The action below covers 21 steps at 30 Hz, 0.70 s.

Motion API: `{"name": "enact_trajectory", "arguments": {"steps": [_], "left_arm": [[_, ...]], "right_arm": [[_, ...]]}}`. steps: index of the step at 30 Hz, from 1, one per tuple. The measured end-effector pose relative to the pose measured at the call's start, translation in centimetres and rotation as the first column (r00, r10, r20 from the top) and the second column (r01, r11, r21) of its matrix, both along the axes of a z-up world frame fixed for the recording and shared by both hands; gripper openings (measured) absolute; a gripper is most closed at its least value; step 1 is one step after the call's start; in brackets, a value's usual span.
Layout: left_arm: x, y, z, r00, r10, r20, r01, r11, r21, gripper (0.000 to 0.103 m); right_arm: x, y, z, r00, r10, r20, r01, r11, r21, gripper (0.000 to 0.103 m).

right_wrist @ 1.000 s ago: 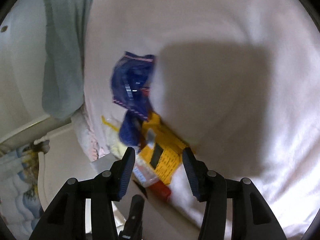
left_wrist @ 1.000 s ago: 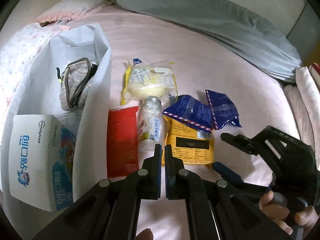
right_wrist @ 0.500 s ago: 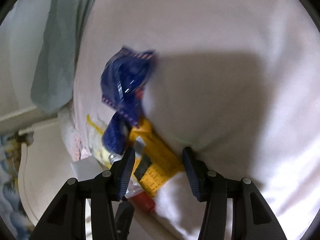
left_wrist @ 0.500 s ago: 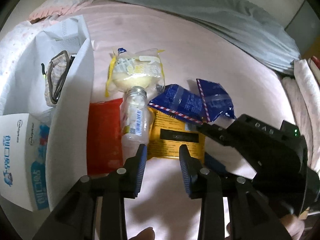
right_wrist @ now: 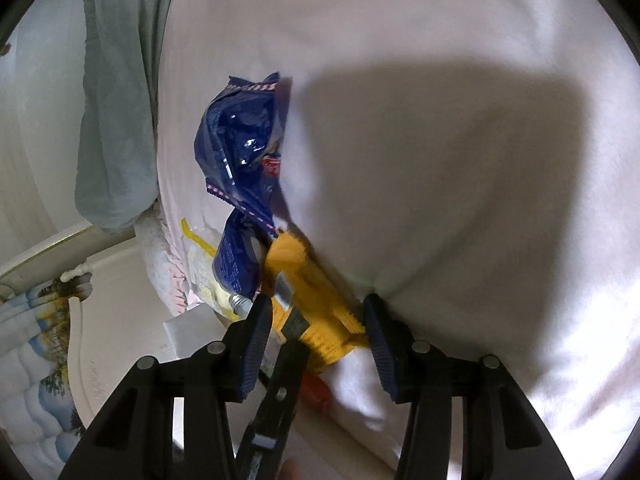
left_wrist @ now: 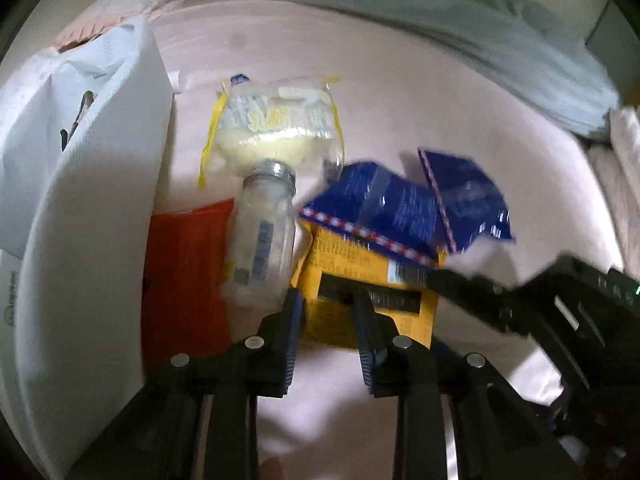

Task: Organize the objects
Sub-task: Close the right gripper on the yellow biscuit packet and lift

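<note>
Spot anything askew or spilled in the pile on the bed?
Nothing spilled. The clear bottle lies on its side among the packets, and a blue packet overlaps the top edge of the yellow packet. The pile is loose, not sorted.

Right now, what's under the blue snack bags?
The blue snack bags lie over the top edge of a yellow packet. Its lower part with a black strip shows; whatever is printed beneath the bags is covered.
</note>
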<state>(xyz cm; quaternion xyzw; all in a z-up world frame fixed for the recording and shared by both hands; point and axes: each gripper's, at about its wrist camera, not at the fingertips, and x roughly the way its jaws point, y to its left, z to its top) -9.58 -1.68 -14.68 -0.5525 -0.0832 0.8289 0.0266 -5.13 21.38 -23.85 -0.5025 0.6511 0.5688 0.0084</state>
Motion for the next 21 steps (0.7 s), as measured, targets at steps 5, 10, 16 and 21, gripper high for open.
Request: {"name": "enact_trajectory", "arguments": {"steps": [5,10,16,21], "left_arm": [[-0.2,-0.6,-0.1,1.0,0.003,0.023,-0.004,0.999,0.037,0.028],[-0.3,-1.1,-0.1,0.999,0.023,0.048,-0.027,0.997,0.073,0.028],[-0.2,-2.1,0.4,0.995,0.058,0.083,-0.065,0.994,0.084,0.028],[-0.1,-1.8,0.7,0.992,0.058,0.109,-0.062,0.998,0.034,0.028]], "right_arm": [[0.2,-0.2,0.0,1.0,0.012,-0.006,-0.012,1.0,-0.003,0.047],[0.3,0.0,-0.4,1.0,0.016,-0.027,-0.017,0.999,-0.044,0.049],[-0.5,-0.1,-1.7,0.993,-0.074,-0.091,0.051,0.971,-0.236,0.049],[-2.7,-1.8,0.8,0.987,0.062,-0.146,-0.071,0.996,-0.055,0.049]]}}
